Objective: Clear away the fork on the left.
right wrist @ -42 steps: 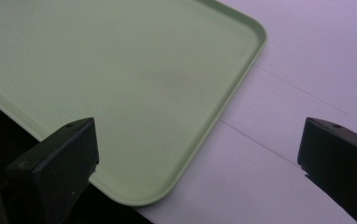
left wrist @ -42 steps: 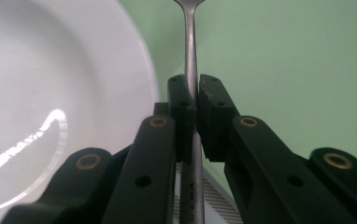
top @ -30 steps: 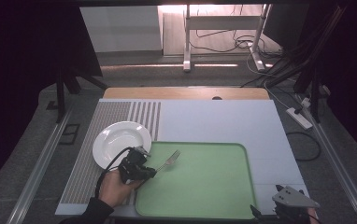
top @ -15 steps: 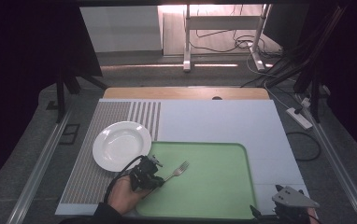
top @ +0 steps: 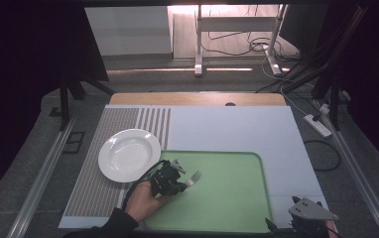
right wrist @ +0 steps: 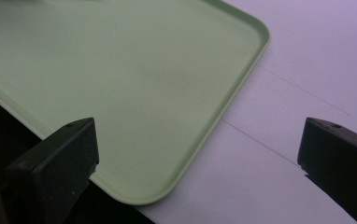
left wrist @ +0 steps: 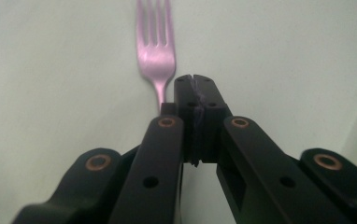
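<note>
Over the green tray point(top: 227, 198), my left tongs point(top: 180, 182) clench the fork point(left wrist: 155, 51) by its handle (right tongs point(right wrist: 200, 158) idle, spread wide); next, I judge, lowering it flat.

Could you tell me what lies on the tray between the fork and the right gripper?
Nothing: in the high view, bare green tray stretches from the fork to the right gripper.

Readable text: none for you to read in any view.
Tray point(top: 227, 198): plain green, no label or brand.
Plate point(top: 129, 154): plain white, no print.
Fork point(left wrist: 156, 51): no stamp you can make out.
Table point(top: 237, 129): no markings.
</note>
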Tool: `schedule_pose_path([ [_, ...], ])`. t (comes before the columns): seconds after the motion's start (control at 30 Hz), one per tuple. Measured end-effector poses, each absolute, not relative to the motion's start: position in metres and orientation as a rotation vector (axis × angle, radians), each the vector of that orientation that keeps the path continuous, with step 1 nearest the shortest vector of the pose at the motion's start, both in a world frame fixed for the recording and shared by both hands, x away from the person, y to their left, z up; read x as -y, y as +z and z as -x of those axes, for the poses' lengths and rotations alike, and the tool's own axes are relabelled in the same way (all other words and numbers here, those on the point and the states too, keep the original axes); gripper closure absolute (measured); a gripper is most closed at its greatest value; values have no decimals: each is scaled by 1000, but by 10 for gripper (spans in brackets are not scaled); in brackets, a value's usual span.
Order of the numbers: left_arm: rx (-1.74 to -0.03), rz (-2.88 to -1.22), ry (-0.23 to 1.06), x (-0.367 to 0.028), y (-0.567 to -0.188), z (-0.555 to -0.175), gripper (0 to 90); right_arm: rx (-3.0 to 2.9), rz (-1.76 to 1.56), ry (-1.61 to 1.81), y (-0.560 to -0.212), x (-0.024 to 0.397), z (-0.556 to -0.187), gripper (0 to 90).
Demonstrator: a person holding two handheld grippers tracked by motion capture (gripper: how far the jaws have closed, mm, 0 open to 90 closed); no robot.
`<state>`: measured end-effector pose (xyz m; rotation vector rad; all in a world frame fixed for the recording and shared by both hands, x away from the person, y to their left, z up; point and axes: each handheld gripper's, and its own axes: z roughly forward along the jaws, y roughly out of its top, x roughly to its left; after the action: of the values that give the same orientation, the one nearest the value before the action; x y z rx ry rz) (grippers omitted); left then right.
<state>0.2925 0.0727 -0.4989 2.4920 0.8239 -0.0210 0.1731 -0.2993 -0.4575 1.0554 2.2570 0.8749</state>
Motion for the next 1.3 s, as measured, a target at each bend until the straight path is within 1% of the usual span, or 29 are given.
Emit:
schedule_pose_path([
  [0.17,-823,-2531,-30,-71,-509,-299,891,-2257,-1056,875,-458,299,-173,0],
  [0.27,-852,-2541,1,-75,-508,-301,891,-2256,-1056,875,-458,299,-173,0],
  [0.5,-951,-2490,25,-96,-504,-311,891,-2255,-1056,876,-457,300,-172,0],
  [0.83,-1050,-2471,42,-118,-503,-317,890,-2256,-1047,876,-457,300,-172,0],
  [1.3,-1141,-2448,31,-141,-504,-320,890,-2257,-1047,876,-457,299,-172,0],
])
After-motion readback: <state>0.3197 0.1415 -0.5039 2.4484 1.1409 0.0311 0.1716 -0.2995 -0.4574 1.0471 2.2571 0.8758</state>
